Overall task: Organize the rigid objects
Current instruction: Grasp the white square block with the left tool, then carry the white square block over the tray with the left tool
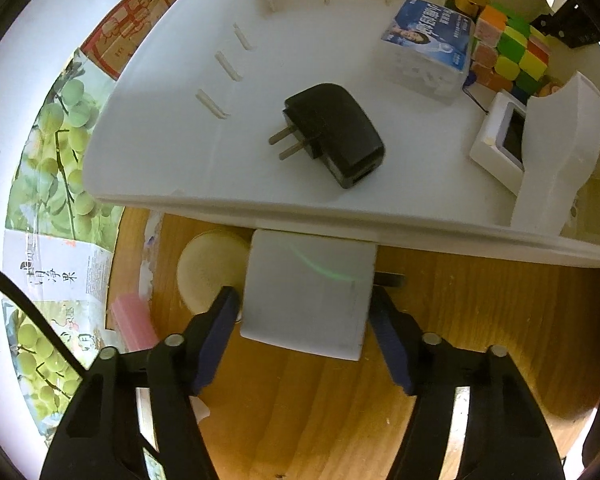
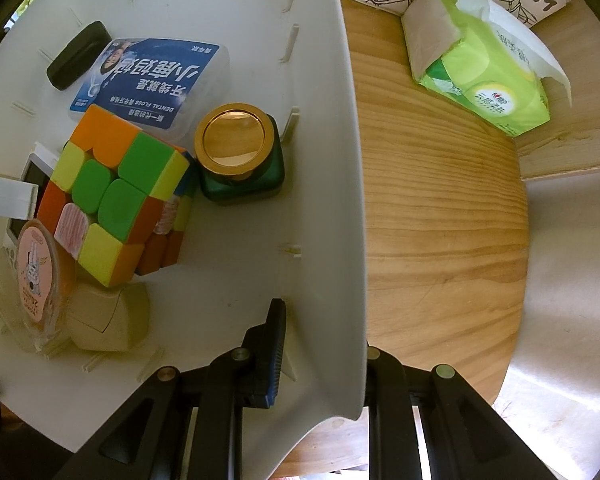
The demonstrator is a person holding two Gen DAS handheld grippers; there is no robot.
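Note:
A white bin (image 1: 172,128) holds a black plug charger (image 1: 332,132), a blue dental floss box (image 1: 428,44), a colourful puzzle cube (image 1: 508,48) and a small white screen device (image 1: 500,140). My left gripper (image 1: 304,304) has its blue pads on both sides of a white square box (image 1: 308,292), just below the bin's front rim, over the wooden table. In the right wrist view my right gripper (image 2: 320,344) is shut on the bin's side wall (image 2: 332,200), one finger inside, one outside. Inside are the cube (image 2: 112,196), a gold-lidded green jar (image 2: 236,148), the floss box (image 2: 156,80) and the charger (image 2: 78,54).
A round beige disc (image 1: 208,272) and a pink block (image 1: 134,320) lie left of the white box. A grape-printed carton (image 1: 56,152) stands at the left. A green tissue pack (image 2: 480,60) lies on the wooden table (image 2: 440,240). A pink-lidded tub (image 2: 36,268) and beige piece (image 2: 108,320) sit in the bin.

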